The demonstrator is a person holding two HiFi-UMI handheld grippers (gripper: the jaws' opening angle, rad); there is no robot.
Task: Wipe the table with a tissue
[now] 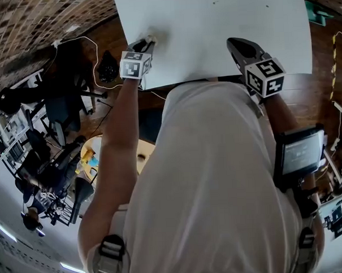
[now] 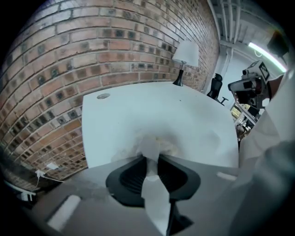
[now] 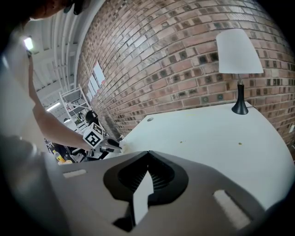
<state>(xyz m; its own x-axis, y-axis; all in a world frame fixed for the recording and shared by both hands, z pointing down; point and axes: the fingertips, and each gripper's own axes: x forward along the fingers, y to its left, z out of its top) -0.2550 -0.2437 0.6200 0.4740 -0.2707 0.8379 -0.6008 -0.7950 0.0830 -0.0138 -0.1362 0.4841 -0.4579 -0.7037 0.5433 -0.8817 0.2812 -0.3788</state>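
Observation:
A crumpled white tissue (image 2: pixel 150 144) lies pressed on the white table (image 2: pixel 161 110) near its left edge, and my left gripper (image 2: pixel 151 157) is shut on it. The head view shows that left gripper (image 1: pixel 148 45) at the table's (image 1: pixel 211 29) near left corner, with the tissue (image 1: pixel 151 39) at its tips. My right gripper (image 1: pixel 235 44) hovers over the near right part of the table with its jaws together and nothing in them. Its own view shows the shut right gripper (image 3: pixel 148 154) above the table (image 3: pixel 207 133), with the left gripper (image 3: pixel 109 144) far off to the left.
A black-stemmed lamp with a white shade (image 3: pixel 238 55) stands at the table's far end by the brick wall (image 2: pixel 92 50). A round grommet (image 2: pixel 103 96) and small specks (image 3: pixel 239 143) mark the tabletop. Cables, chairs and shelving (image 1: pixel 57 115) crowd the floor to the left.

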